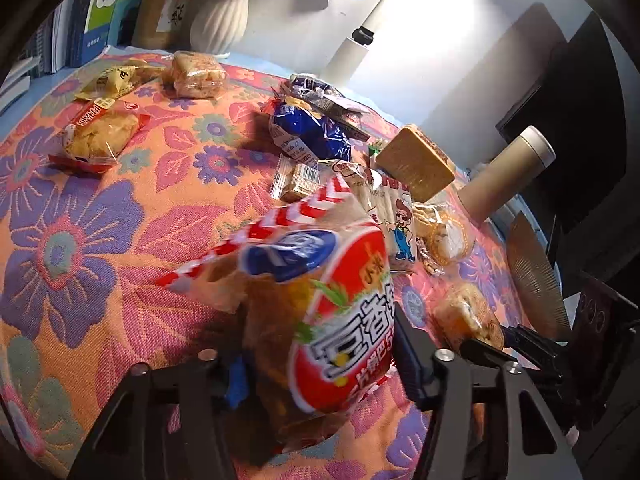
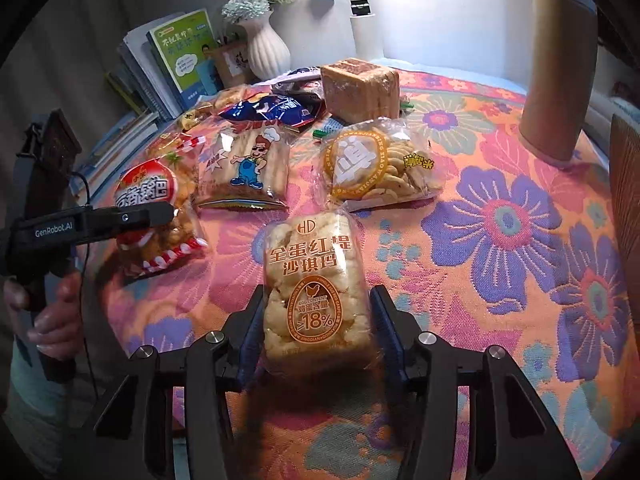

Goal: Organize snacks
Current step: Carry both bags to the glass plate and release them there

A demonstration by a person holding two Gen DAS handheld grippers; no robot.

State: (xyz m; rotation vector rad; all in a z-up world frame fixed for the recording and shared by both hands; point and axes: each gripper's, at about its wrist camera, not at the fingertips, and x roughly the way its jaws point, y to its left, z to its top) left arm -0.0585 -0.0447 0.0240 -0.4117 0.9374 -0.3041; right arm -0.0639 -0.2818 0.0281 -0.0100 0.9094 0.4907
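Snacks: wrapped packets are spread over the flowered tablecloth; two are between the claws, the rest lie ahead of them.
Left claw: closed partway on the red crisp bag; the bag is seen pinched between both fingers near its lower end.
Right claw: closed partway on the egg cake packet; the left pad presses the wrapper, while the right pad is blurred, so full contact cannot be confirmed.
Crisp bag handling: judged light, air-filled, with slippery film; the contents are judged brittle. A hold across the narrow body, with gentle pressure, is advised.
Cake packet handling: judged soft and crushable, light, with a smooth wrapper. A hold across the short sides, at mid-height, is advised.
Ahead of right claw: the cartoon biscuit bag and the round cookie bag are seen, with the brown block packet beyond.
Hidden: the lower end of each gripped packet is covered by the claw frame.
Cut off: the tan cylinder is cropped at the frame edge.
Unclear: whether either packet is lifted off the cloth cannot be told; the blue bags overlap, and their number cannot be counted.
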